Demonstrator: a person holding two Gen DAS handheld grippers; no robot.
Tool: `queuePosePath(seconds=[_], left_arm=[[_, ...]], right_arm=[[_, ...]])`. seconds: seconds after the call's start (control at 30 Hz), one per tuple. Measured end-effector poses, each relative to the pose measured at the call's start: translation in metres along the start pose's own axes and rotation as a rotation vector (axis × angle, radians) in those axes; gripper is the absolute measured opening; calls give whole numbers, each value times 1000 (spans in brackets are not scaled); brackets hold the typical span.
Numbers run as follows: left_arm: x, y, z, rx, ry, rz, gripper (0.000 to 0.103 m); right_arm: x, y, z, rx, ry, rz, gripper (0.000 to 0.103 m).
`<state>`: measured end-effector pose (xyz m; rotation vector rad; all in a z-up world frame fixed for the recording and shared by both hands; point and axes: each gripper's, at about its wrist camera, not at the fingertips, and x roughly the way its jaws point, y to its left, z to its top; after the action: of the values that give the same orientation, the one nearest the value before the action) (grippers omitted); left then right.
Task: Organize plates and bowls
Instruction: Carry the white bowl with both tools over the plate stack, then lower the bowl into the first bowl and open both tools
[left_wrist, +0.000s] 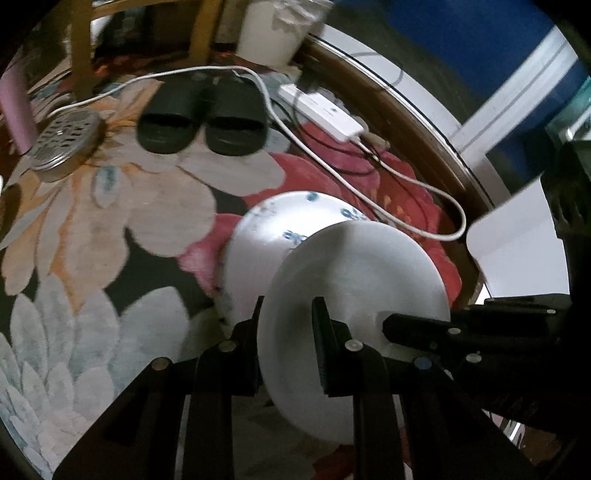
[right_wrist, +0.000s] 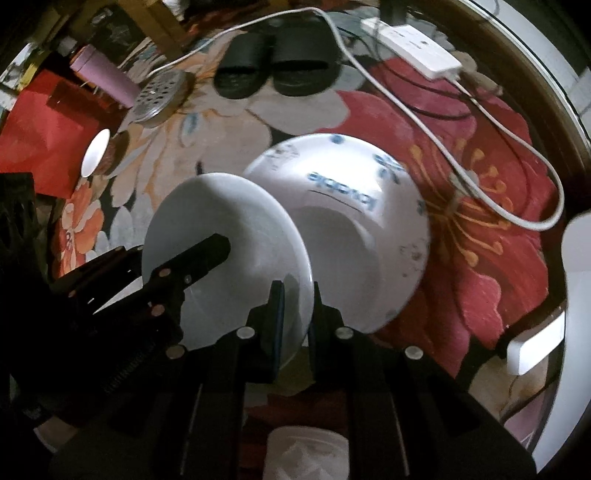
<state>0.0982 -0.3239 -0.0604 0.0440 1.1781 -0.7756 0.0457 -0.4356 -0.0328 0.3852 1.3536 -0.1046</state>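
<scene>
Both grippers pinch opposite rim edges of a plain white plate (left_wrist: 354, 288), left gripper (left_wrist: 286, 332) and right gripper (right_wrist: 295, 306) jaws pressed on it, held above a patterned bowl (right_wrist: 351, 206); best keep it level and lower evenly into the bowl.

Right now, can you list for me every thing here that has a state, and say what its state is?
Plain white plate: lifted, tilted, held at its rim from two sides.
Left gripper: jaws shut on the plate rim.
Right gripper: jaws shut on the plate rim.
Patterned bowl: beyond the plate, tipped toward the right camera, seemingly empty.
Slippers: paired side by side on the rug.
Power strip: cables plugged in.
</scene>
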Motion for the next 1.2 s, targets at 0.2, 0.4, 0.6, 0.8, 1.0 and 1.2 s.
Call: queuePosePath(seconds=[0.2,0.4,0.6,0.8,1.0,1.2], left_arm=[[23,-14,-3,26,40,1,21],[37,-18,-4,35,68,9,21],[36,-15,-4,27,76,7,23],[26,-14,-4,23,64,-22,55],[14,-11,-2,20,36,-53,80],[-11,2,4,7,-51,-71,102]], right_arm=[[9,-27,-5,45,33,3,12],[24,-39,-11,71,75,20,12],[25,-43,-9,65,65,0,11],[24,-39,-4,25,40,-47,10],[21,-40,-2,29,21,-70,10],[13,-42,2,55,-5,-69,11]])
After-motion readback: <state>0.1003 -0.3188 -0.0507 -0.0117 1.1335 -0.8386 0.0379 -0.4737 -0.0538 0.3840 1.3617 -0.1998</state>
